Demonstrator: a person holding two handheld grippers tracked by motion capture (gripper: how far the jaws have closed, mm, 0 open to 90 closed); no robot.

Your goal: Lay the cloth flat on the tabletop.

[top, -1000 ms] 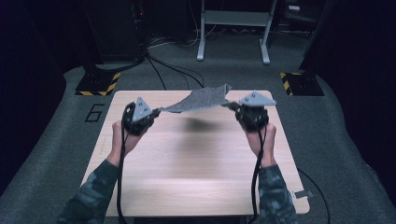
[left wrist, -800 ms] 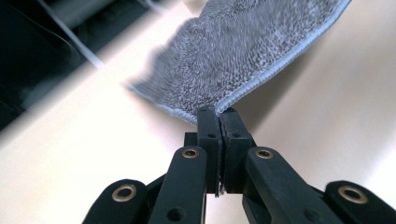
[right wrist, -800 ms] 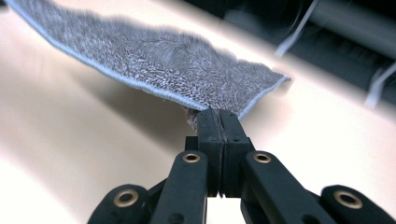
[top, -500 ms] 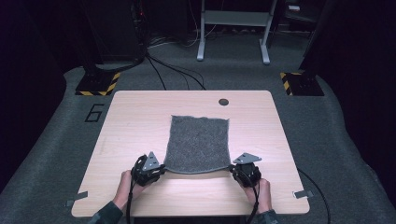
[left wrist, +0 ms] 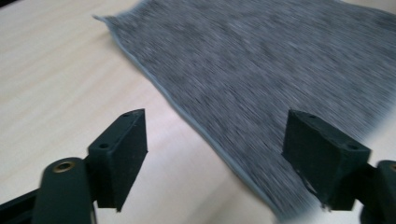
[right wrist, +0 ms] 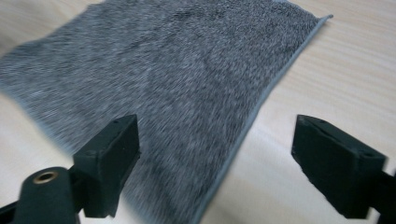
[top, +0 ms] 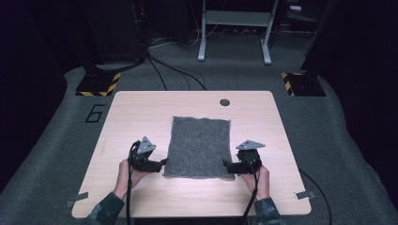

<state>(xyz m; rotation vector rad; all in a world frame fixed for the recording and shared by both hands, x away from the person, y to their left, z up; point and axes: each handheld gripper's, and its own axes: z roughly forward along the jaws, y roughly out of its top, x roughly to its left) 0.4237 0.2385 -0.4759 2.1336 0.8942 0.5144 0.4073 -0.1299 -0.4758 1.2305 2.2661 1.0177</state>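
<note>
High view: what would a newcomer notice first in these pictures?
A grey cloth lies spread flat in the middle of the pale wooden table. At its two near corners sit the left gripper and the right gripper, jaws just opened and apart, each held by a hand.

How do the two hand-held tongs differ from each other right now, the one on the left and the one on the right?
The left tongs sit at the grey cloth's near left corner, the right tongs at its near right corner. The left tongs' grey plate tilts up to a point; the right tongs' plate lies flatter. Both have just been opening, stand open, and grip nothing; the cloth lies flat on the table.
</note>
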